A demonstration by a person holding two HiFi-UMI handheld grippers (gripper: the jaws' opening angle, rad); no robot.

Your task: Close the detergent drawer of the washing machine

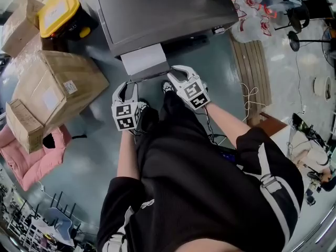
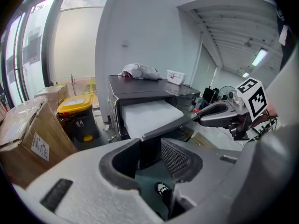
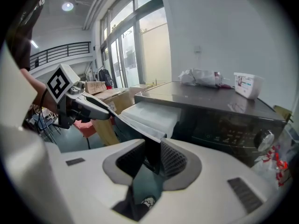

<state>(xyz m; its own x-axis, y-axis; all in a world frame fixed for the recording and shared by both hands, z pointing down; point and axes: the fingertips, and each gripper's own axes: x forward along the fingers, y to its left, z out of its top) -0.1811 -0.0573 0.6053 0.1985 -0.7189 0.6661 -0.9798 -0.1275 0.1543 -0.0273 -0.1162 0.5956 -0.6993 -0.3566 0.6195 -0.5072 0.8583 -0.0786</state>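
The washing machine (image 1: 163, 9) stands before me with its detergent drawer (image 1: 144, 58) pulled out, the white inside showing. Along the drawer's near end runs its dark front panel (image 1: 149, 76). My left gripper (image 1: 127, 85) is at the panel's left end and my right gripper (image 1: 176, 72) at its right end. In the left gripper view the panel (image 2: 161, 130) runs between the left gripper's (image 2: 149, 155) pads, which press on it. In the right gripper view the panel's corner (image 3: 152, 146) sits pinched in the right gripper (image 3: 152, 157).
Cardboard boxes (image 1: 58, 85) and a yellow-lidded bin (image 1: 59, 12) stand at the left, a pink seat (image 1: 37, 154) below them. A wooden pallet (image 1: 254, 67) lies to the machine's right. A cloth (image 3: 201, 77) and a white box (image 3: 246, 84) rest on the machine's top.
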